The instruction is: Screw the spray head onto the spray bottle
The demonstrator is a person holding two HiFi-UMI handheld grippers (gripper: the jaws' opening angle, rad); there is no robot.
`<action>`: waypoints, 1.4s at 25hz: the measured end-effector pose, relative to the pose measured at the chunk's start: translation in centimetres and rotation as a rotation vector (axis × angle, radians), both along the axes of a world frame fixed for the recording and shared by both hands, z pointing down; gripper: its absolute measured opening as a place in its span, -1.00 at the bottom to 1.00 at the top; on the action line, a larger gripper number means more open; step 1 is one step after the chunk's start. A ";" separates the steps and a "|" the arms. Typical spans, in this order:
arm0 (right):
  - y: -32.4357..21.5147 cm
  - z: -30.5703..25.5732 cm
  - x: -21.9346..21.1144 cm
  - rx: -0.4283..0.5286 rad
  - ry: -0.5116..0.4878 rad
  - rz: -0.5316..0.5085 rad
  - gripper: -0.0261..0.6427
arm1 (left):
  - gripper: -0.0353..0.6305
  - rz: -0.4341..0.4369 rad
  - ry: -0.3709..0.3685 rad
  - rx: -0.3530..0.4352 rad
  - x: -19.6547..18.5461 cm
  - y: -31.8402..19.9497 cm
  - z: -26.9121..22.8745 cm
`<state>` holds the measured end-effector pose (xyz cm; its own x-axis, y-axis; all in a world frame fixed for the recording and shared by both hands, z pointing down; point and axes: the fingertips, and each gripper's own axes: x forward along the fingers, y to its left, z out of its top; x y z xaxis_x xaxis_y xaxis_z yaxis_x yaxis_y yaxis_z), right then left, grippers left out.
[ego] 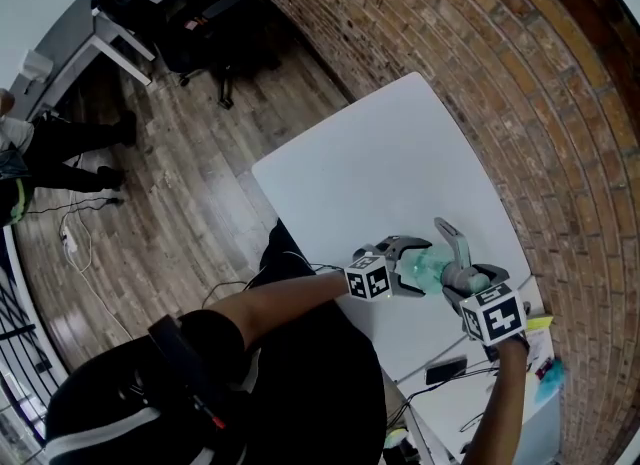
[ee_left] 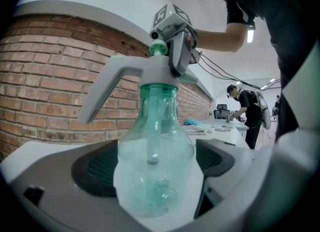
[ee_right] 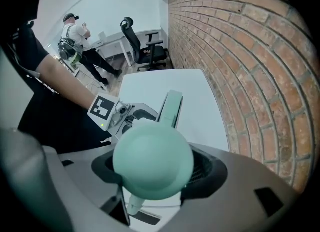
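A clear green spray bottle (ee_left: 155,161) stands upright between the jaws of my left gripper (ee_left: 156,178), which is shut on its round body. The grey spray head (ee_left: 131,74) with its long lever sits on the bottle's neck. My right gripper (ee_left: 176,41) comes from above and is shut on the head's rear. In the right gripper view the head's pale green round cap (ee_right: 152,161) fills the space between the jaws of the right gripper (ee_right: 155,173), and the lever (ee_right: 170,108) points away. From above, the left gripper (ego: 410,265) and right gripper (ego: 463,279) meet at the bottle (ego: 428,267) over the white table (ego: 360,183).
A brick wall (ego: 500,83) runs along the table's far side. A black flat object (ego: 445,370), cables and a blue item (ego: 549,378) lie at the table's right end. An office chair (ee_right: 145,46) and a standing person (ee_right: 75,36) are beyond the table.
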<state>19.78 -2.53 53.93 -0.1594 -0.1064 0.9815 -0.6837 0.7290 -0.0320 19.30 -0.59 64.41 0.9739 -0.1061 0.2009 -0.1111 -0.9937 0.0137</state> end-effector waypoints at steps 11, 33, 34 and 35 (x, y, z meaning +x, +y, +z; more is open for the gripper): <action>0.0 0.0 -0.1 0.014 -0.021 0.044 -0.02 | 0.54 -0.027 0.022 0.046 2.2 -0.2 -2.3; 0.2 -2.8 -1.2 0.043 0.136 -0.517 -0.02 | 0.49 -0.036 0.022 -0.002 2.1 -0.5 -2.2; 0.1 -2.3 -1.0 0.029 0.146 -0.502 -0.02 | 0.49 -0.034 0.022 -0.003 2.1 -0.5 -2.2; 0.2 -1.9 -0.8 0.013 0.147 -0.483 -0.02 | 0.49 -0.031 0.023 -0.002 2.1 -0.5 -2.3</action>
<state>18.95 -2.32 52.08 -0.0532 -0.0670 0.9963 -0.2646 0.9630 0.0507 21.42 -1.13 62.14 0.9743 -0.1363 0.1791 -0.1418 -0.9897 0.0186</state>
